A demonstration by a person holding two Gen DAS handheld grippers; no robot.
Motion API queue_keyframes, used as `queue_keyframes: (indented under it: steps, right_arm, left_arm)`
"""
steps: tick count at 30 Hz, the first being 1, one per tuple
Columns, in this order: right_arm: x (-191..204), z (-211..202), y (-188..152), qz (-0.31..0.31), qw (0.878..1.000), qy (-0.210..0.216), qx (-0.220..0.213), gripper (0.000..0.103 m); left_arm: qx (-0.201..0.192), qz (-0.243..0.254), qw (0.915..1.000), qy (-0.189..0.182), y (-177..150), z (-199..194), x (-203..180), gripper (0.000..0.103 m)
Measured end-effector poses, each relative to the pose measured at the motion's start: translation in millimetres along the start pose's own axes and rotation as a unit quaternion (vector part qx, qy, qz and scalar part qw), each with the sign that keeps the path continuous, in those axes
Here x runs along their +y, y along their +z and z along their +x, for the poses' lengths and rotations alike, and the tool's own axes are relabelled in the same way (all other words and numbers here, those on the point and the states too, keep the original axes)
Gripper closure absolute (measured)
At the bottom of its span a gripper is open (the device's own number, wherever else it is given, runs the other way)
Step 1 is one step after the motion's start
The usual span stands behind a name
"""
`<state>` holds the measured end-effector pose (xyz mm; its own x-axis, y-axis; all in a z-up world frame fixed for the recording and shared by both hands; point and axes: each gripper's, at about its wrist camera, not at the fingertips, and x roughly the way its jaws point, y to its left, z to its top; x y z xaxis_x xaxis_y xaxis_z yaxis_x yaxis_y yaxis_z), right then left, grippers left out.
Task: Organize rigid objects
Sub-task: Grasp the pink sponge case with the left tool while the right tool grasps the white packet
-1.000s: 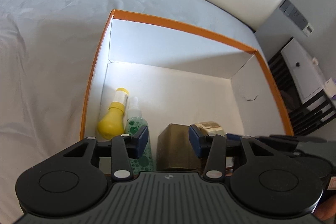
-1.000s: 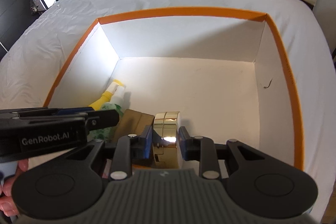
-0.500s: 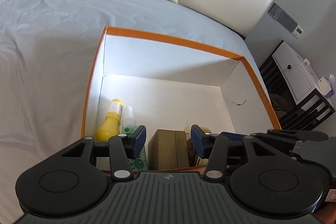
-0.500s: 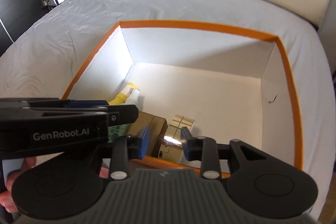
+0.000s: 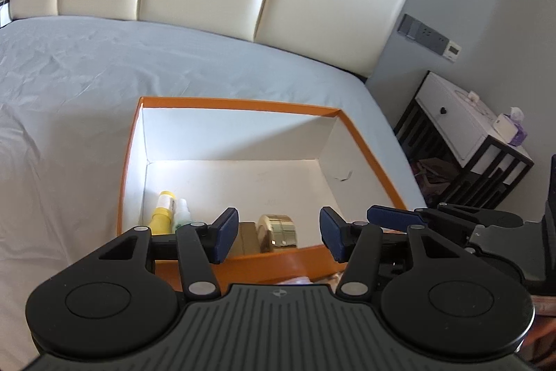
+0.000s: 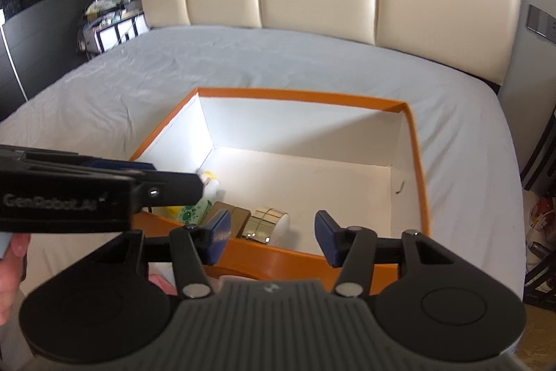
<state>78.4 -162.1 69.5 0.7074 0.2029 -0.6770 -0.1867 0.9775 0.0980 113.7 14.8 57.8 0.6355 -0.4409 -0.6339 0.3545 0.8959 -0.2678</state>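
Left gripper (image 5: 279, 233): jaws wide, holding nothing.
Right gripper (image 6: 272, 237): jaws wide, holding nothing.
Orange box (image 5: 243, 103): on bed (image 5: 69, 75).
Inside box: yellow bottle (image 5: 162, 212), gold jar (image 5: 279, 228).

Yellow bottle (image 5: 162, 212), green bottle (image 6: 190, 211), brown box (image 6: 233, 217), gold jar (image 6: 267, 222) line the orange box's (image 6: 415, 141) near wall.
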Motion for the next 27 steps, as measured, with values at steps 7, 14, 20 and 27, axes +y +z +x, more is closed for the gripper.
queue_keyframes:
  steps: [7, 14, 20, 27]
  right_arm:
    - [-26, -38, -32, 0.022, 0.998, -0.026, -0.054, 0.049]
    - [-48, -43, -70, 0.044, 0.997, -0.053, -0.026, 0.049]
    - [-55, -29, -97, 0.067, 0.997, -0.042, 0.011, 0.049]
    - [-63, -4, -93, 0.102, 0.993, -0.011, 0.05, 0.058]
  left_arm:
    - [-0.017, -0.026, 0.999, -0.032, -18, -16, -8, 0.04]
    - [0.03, -0.053, 0.9978, -0.024, -45, 7, -18, 0.04]
    - [0.061, -0.05, 0.9965, 0.026, -63, 33, -22, 0.04]
    - [0.087, -0.072, 0.9927, 0.043, -71, 54, -15, 0.035]
